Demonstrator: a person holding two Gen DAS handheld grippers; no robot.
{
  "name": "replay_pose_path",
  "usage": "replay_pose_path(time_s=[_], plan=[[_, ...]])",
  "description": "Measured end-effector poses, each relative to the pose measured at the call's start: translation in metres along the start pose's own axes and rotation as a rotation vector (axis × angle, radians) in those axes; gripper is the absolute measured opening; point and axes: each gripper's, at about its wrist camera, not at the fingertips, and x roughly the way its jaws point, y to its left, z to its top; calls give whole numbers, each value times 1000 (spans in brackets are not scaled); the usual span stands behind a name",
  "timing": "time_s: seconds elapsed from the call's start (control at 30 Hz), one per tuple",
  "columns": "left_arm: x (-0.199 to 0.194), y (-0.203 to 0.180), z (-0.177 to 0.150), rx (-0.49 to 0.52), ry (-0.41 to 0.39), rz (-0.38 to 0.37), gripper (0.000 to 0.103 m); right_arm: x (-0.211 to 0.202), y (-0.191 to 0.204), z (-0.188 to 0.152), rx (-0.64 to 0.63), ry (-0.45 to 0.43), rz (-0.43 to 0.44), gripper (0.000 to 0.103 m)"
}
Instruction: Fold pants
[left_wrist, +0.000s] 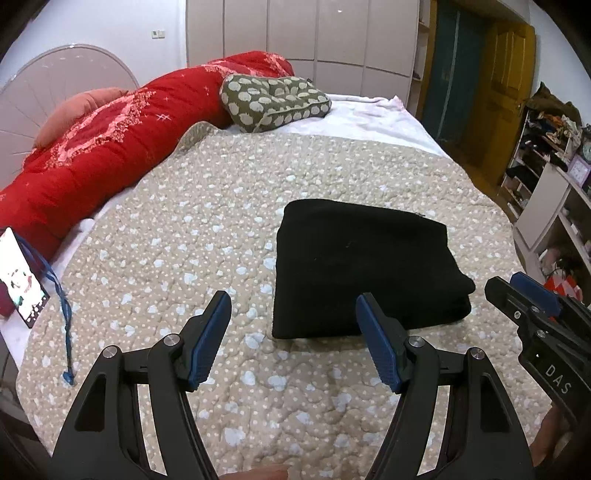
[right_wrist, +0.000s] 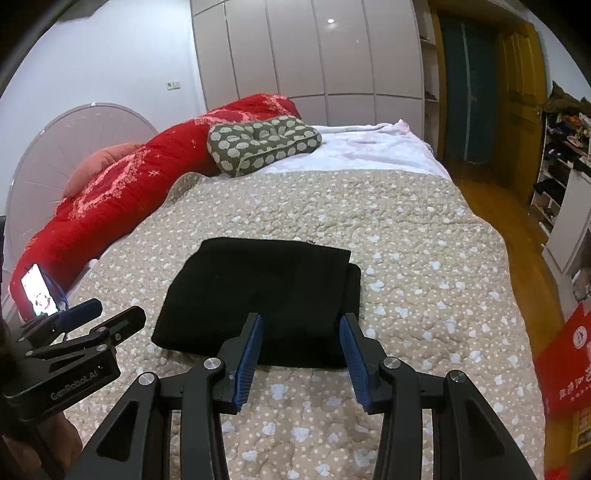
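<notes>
The black fabric pants (left_wrist: 362, 266) lay as a compact, roughly rectangular folded bundle on the beige quilted bedspread with pale blotches (left_wrist: 221, 221), toward the near side of the bed and resting flat. Layers were stacked, with a lower layer showing past the upper one along the right edge in the right wrist view (right_wrist: 258, 291). Judged from this, folding appeared essentially complete; at most a squaring of that offset edge remained. The left gripper (left_wrist: 293, 325) hovered above the bedspread just short of the bundle's near left corner, its blue-padded fingers (left_wrist: 208, 339) spread wide and holding nothing. The right gripper (right_wrist: 301, 339) stood over the bundle's near edge, its fingers (right_wrist: 249, 354) likewise apart and empty; whether they touched the cloth could not be told. Farther out, a long red patterned quilt roll (left_wrist: 103, 155) ran along the left side of the bed, an olive cushion with pale spots (left_wrist: 273, 99) lay near the far end, and a lit phone (left_wrist: 22, 277) rested at the left edge.
</notes>
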Motion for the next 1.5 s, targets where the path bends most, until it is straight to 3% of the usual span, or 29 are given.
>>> replay_pose_path(time_s=[1.5], plan=[[0, -8, -14, 40, 20, 8, 71, 4, 6, -9, 0, 31, 28, 42]])
